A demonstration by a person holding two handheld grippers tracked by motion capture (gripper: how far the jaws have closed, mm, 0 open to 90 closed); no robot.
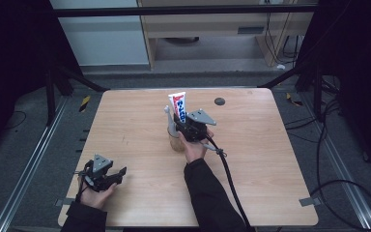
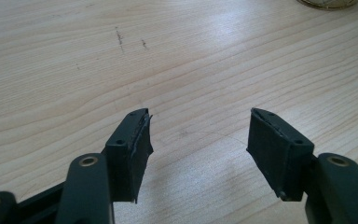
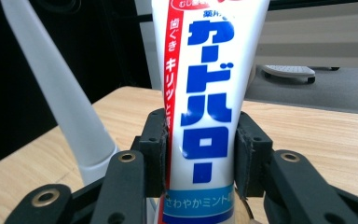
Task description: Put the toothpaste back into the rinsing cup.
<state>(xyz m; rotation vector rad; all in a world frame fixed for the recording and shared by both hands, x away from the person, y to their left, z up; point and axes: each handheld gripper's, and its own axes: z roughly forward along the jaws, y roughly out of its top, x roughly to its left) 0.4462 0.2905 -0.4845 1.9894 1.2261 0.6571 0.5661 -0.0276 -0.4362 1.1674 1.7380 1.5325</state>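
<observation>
A white toothpaste tube (image 1: pixel 177 103) with blue and red lettering stands upright in a small tan cup (image 1: pixel 176 143) near the middle of the table. A pale grey toothbrush (image 1: pixel 167 116) leans in the same cup, to the tube's left. My right gripper (image 1: pixel 180 122) reaches the tube from the near side. In the right gripper view its pads (image 3: pixel 154 149) lie against both sides of the tube (image 3: pixel 205 93), with the toothbrush (image 3: pixel 60 93) at the left. My left gripper (image 1: pixel 120 173) rests low at the table's near left, open, with bare wood between its fingers (image 2: pixel 198 135).
The wooden table (image 1: pixel 251 159) has a small black round mark (image 1: pixel 219 101) at the back. The cup's base (image 2: pixel 328 3) shows at the top right of the left gripper view. Dark frame struts and cables surround the table.
</observation>
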